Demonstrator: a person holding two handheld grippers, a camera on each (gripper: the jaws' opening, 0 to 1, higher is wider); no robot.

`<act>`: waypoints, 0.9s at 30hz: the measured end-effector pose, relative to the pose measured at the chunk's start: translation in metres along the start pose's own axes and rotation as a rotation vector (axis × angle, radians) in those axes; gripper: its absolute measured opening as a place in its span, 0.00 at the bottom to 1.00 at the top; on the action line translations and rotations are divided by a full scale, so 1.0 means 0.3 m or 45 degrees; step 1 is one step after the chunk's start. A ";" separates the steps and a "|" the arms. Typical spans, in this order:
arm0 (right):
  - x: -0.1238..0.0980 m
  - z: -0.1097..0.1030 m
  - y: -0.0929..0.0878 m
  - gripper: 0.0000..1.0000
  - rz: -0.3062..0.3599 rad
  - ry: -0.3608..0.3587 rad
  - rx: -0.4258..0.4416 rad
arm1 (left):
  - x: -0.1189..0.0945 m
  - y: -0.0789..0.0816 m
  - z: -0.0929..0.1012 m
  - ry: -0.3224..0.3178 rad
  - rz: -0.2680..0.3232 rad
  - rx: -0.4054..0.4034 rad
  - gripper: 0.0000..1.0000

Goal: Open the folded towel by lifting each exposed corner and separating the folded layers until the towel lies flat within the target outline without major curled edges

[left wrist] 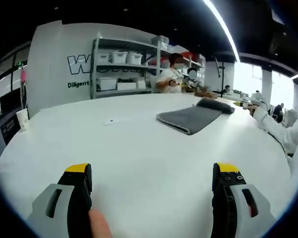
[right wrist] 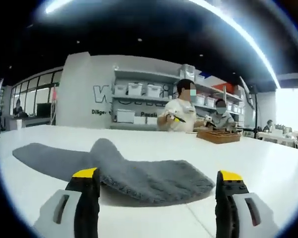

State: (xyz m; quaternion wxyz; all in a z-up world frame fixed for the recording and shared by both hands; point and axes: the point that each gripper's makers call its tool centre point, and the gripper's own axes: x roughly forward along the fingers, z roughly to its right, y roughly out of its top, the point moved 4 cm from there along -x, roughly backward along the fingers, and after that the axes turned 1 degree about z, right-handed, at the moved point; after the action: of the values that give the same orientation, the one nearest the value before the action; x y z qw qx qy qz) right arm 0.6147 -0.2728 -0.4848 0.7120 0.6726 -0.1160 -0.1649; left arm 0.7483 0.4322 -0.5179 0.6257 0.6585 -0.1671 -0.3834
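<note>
A grey towel [left wrist: 192, 118] lies on the white table [left wrist: 129, 148], far ahead and to the right in the left gripper view, with a rolled or bunched far end [left wrist: 216, 105]. My left gripper [left wrist: 152, 178] stands open over bare table, well short of the towel. In the right gripper view the same grey towel [right wrist: 124, 168] spreads just beyond the jaws, with a raised fold [right wrist: 107, 148] in its middle. My right gripper [right wrist: 156, 186] is open, its yellow-tipped jaws wide apart at the towel's near edge, holding nothing.
People work at the table's far side [right wrist: 181, 114], with a wooden tray [right wrist: 218, 136] near them. A person's white sleeve [left wrist: 275, 130] reaches in at the right. Grey shelving with bins [left wrist: 121, 64] stands behind. A paper cup [left wrist: 23, 118] sits at the left edge.
</note>
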 end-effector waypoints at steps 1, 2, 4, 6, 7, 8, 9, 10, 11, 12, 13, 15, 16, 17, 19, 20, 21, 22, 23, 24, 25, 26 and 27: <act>0.000 -0.015 0.005 0.99 0.000 0.019 -0.011 | 0.007 0.002 0.012 -0.025 0.013 -0.016 1.00; 0.000 -0.021 0.006 0.99 0.000 0.026 -0.017 | 0.017 0.004 0.026 -0.051 0.024 -0.030 1.00; 0.004 -0.040 0.003 0.99 -0.015 0.057 -0.024 | 0.043 0.003 0.044 -0.066 0.019 -0.043 1.00; 0.005 -0.050 0.004 0.99 -0.015 0.073 -0.011 | 0.071 0.005 0.062 -0.076 0.012 -0.050 1.00; 0.004 -0.060 0.004 0.99 -0.020 0.091 -0.008 | 0.097 0.008 0.085 -0.099 0.003 -0.058 1.00; 0.002 -0.063 0.006 0.99 -0.018 0.092 -0.007 | 0.118 0.012 0.102 -0.119 -0.006 -0.061 1.00; 0.001 -0.064 0.006 0.99 -0.017 0.093 -0.006 | 0.140 0.021 0.119 -0.132 -0.007 -0.064 1.00; 0.000 -0.070 0.009 1.00 -0.017 0.101 -0.007 | 0.163 0.031 0.136 -0.146 -0.008 -0.066 1.00; -0.001 -0.074 0.011 1.00 -0.014 0.109 -0.011 | 0.179 0.039 0.149 -0.155 -0.007 -0.068 1.00; 0.000 -0.074 0.012 0.99 -0.012 0.111 -0.009 | 0.205 0.051 0.168 -0.169 -0.002 -0.075 1.00; 0.001 -0.075 0.012 0.99 -0.013 0.114 -0.005 | 0.233 0.064 0.185 -0.177 0.007 -0.086 1.00; 0.001 -0.074 0.011 0.99 -0.016 0.116 -0.002 | 0.273 0.078 0.203 -0.187 0.007 -0.101 1.00; 0.001 -0.072 0.010 0.99 -0.016 0.115 0.000 | 0.326 0.093 0.229 -0.219 0.002 -0.115 1.00; 0.000 -0.070 0.010 0.99 -0.015 0.114 0.002 | 0.368 0.104 0.247 -0.237 -0.005 -0.123 1.00; -0.002 -0.069 0.008 0.99 -0.018 0.111 0.005 | 0.426 0.116 0.276 -0.264 -0.024 -0.131 1.00; -0.002 -0.068 0.007 0.99 -0.020 0.112 0.007 | 0.453 0.120 0.289 -0.274 -0.032 -0.135 1.00; -0.003 -0.067 0.006 0.99 -0.021 0.111 0.009 | 0.479 0.123 0.304 -0.283 -0.042 -0.134 1.00; -0.003 -0.067 0.006 0.99 -0.021 0.110 0.011 | 0.503 0.124 0.316 -0.290 -0.054 -0.131 1.00; -0.004 -0.066 0.007 0.99 -0.021 0.109 0.014 | 0.518 0.125 0.322 -0.294 -0.064 -0.130 1.00; -0.004 -0.065 0.008 0.99 -0.019 0.110 0.017 | 0.539 0.128 0.330 -0.299 -0.070 -0.126 0.99; -0.005 -0.065 0.009 0.99 -0.018 0.110 0.018 | 0.556 0.129 0.339 -0.301 -0.074 -0.120 0.98; -0.006 -0.065 0.010 0.99 -0.017 0.109 0.021 | 0.570 0.129 0.348 -0.304 -0.077 -0.116 0.96; -0.007 -0.066 0.012 0.99 -0.015 0.111 0.023 | 0.589 0.130 0.354 -0.307 -0.076 -0.111 0.94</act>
State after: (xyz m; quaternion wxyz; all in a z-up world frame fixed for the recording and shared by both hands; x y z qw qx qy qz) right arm 0.6206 -0.2536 -0.4824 0.7092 0.6864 -0.0824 -0.1384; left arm 0.7974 0.2283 -0.5248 0.6174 0.5844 -0.2046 -0.4853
